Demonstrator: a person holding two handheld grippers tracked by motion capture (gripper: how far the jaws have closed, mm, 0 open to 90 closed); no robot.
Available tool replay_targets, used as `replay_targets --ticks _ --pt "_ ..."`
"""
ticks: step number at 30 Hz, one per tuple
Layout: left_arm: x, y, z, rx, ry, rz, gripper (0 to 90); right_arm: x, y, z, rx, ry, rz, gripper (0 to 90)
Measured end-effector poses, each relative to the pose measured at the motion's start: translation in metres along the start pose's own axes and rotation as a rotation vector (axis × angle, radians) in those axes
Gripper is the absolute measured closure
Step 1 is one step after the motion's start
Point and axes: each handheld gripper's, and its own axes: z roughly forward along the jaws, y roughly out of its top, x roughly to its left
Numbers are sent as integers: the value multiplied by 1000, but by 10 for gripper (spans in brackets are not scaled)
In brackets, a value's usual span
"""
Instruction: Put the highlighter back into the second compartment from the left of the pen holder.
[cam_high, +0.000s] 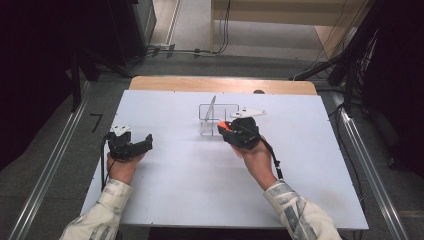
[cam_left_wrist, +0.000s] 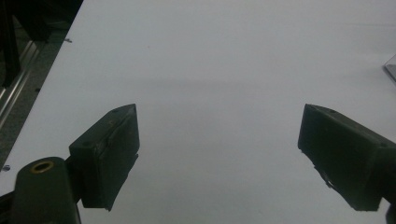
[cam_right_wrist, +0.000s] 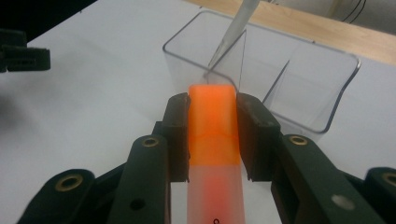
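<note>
jaws of right gripper (cam_right_wrist: 212, 116) clamp orange marker (cam_right_wrist: 212, 121).

- No readable text, labels, brands or numbers anywhere.
- Only candidate: a small black mark on the frosted body of the orange-capped marker (cam_right_wrist: 212, 154), at the bottom edge of the right gripper view, behind the jaws' pads. Cut off by the frame, can't tell what character it is.
- Tabletop (cam_high: 200, 185) ahead of and beside the jaws: plain white, no print.
</note>
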Motion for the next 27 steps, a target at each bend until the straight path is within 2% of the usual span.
replay_targets --ticks 17,22,27 --pt "0 1 -1 -6 -4 -2 130 -3 53 28 -39 -66 -6 649" --pt "-1 1 0 -2 -6 7 130 -8 65 35 -58 -93 1 648" --pt "0 1 0 0 -6 7 130 -13 73 42 -61 -101 22 648"
